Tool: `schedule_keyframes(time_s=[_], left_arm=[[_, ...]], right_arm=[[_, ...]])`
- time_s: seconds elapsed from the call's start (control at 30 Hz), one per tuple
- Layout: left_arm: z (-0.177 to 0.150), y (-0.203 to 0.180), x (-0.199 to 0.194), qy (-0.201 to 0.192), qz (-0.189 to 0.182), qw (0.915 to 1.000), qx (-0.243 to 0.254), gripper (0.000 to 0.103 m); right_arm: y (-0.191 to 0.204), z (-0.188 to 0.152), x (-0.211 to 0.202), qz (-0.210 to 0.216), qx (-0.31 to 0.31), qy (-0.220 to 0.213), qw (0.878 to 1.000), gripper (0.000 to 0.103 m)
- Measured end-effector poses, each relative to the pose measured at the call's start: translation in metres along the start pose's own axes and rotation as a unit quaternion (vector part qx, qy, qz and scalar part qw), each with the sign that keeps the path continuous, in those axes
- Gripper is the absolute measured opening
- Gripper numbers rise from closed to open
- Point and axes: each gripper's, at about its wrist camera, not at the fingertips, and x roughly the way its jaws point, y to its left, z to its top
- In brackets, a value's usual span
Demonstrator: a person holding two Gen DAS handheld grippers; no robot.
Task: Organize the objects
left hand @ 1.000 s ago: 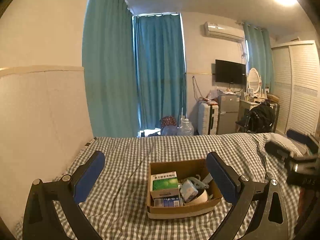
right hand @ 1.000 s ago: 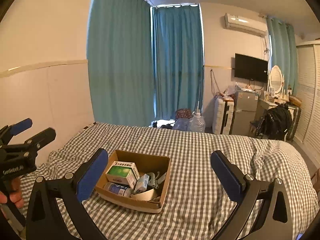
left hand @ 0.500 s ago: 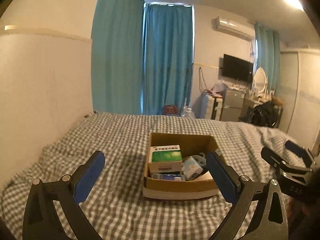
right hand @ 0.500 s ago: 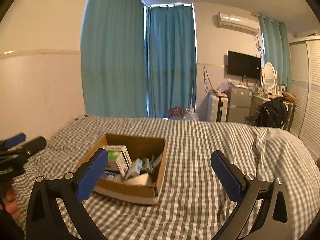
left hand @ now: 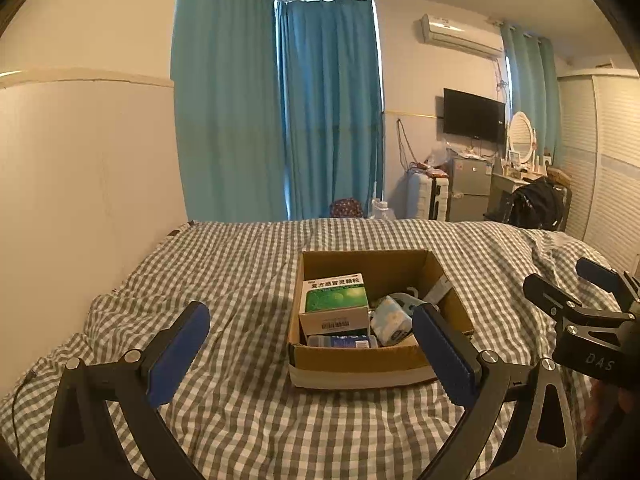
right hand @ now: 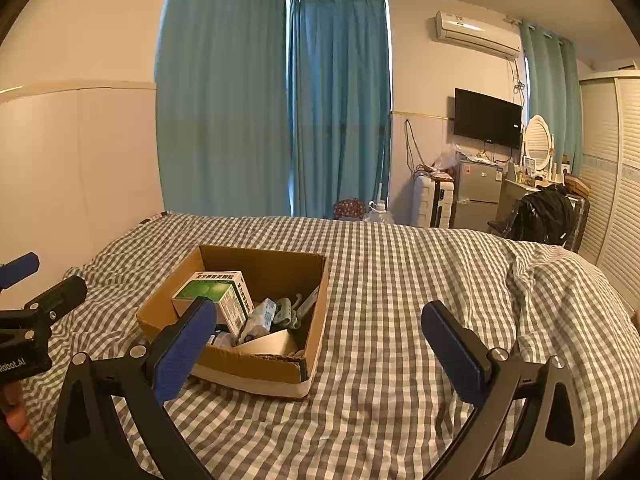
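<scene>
On the checked bed (left hand: 248, 264), the left gripper (left hand: 308, 344) is being held spread and empty, just short of the cardboard box (left hand: 360, 364). Inside, at its left, the green medicine carton (left hand: 335, 300) is lying uppermost: judged light and stiff, best pinched across its narrow sides. The soft tissue pack (left hand: 390, 320) beside it would crush. The right gripper (right hand: 318, 340) is likewise being held spread, empty.
</scene>
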Motion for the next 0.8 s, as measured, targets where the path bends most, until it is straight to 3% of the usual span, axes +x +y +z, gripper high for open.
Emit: schedule_keyframes(time_s=[0.8], left_arm=[[-0.0004, -0.0028, 0.0020, 0.007, -0.001, 1.0000, 0.005, 0.103]], right_arm=[[0.0046, -0.0032, -0.0035, 0.000, -0.001, 0.006, 1.000, 0.103]])
